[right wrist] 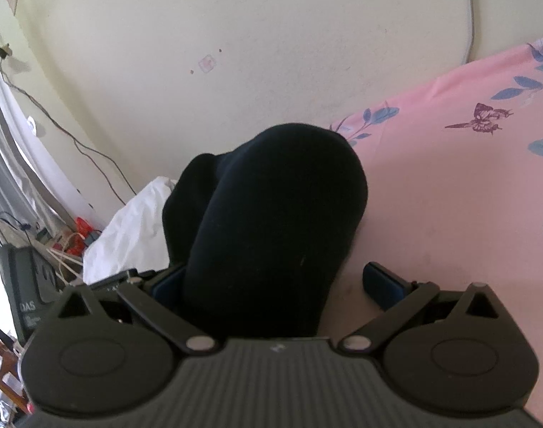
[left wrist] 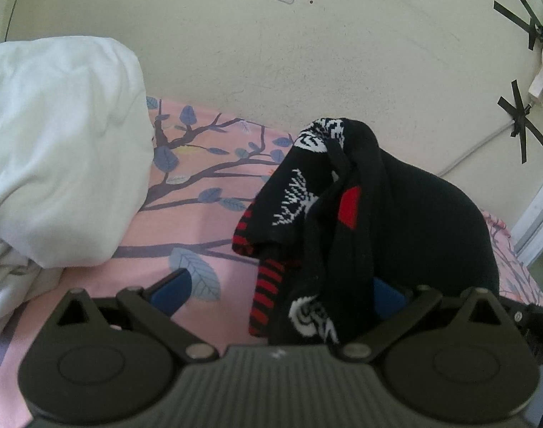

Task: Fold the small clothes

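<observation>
Our left gripper (left wrist: pixel 282 292) is spread wide, with the patterned black socks (left wrist: pixel 307 192) bunched by its right finger near the bed sheet's (left wrist: pixel 214 224) back edge. Our right gripper (right wrist: pixel 271 285) is spread wide too, a black sock (right wrist: pixel 278 214) loose between its fingers. We think we are picking a sock up, so next we must squeeze it.

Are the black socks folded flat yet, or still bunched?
Still bunched: the black socks sit in a rumpled heap on the pink sheet, patterned cuffs twisted over each other, no flat layers.

The bedsheet (left wrist: pixel 207 221) is pink, printed with dark branches, blue-grey leaves and a maroon butterfly (right wrist: pixel 480 117). On it, the socks (left wrist: pixel 328 214) are black with white motifs, red stripes and a red patch. Left of the socks, the bundled cloth (left wrist: pixel 57 142) is plain white.
</observation>
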{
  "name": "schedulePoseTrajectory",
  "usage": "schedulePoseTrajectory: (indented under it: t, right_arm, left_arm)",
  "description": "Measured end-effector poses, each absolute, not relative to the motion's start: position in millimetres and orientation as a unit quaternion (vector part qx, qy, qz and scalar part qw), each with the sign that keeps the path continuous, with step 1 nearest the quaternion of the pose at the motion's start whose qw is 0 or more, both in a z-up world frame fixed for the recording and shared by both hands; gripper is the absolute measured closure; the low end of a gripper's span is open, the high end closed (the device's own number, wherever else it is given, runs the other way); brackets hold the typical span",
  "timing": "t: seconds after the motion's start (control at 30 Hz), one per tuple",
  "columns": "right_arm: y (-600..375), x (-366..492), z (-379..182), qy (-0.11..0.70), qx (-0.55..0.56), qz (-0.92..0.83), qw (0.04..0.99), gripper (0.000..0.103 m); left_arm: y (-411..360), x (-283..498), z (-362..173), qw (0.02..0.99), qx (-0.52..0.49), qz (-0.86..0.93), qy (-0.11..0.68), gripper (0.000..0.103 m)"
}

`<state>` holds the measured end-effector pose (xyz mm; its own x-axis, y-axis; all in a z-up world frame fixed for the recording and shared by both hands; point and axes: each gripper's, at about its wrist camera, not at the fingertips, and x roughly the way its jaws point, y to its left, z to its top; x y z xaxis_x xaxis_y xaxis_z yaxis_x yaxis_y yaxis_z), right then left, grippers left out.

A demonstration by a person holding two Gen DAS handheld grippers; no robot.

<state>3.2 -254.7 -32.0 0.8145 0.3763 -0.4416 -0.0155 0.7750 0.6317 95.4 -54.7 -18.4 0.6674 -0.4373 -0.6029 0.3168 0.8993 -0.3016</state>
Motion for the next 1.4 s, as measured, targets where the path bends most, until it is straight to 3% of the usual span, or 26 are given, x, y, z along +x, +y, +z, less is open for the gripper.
schedulePoseTrajectory:
  t: [1.4]
  right_arm:
    - [-256.4,1.5,-32.7,0.284,0.315,0.111,0.899,0.006]
  left_arm:
    - [-53.4,70.3,-22.0,0.915,-0.057,-0.202,0.345,0.0]
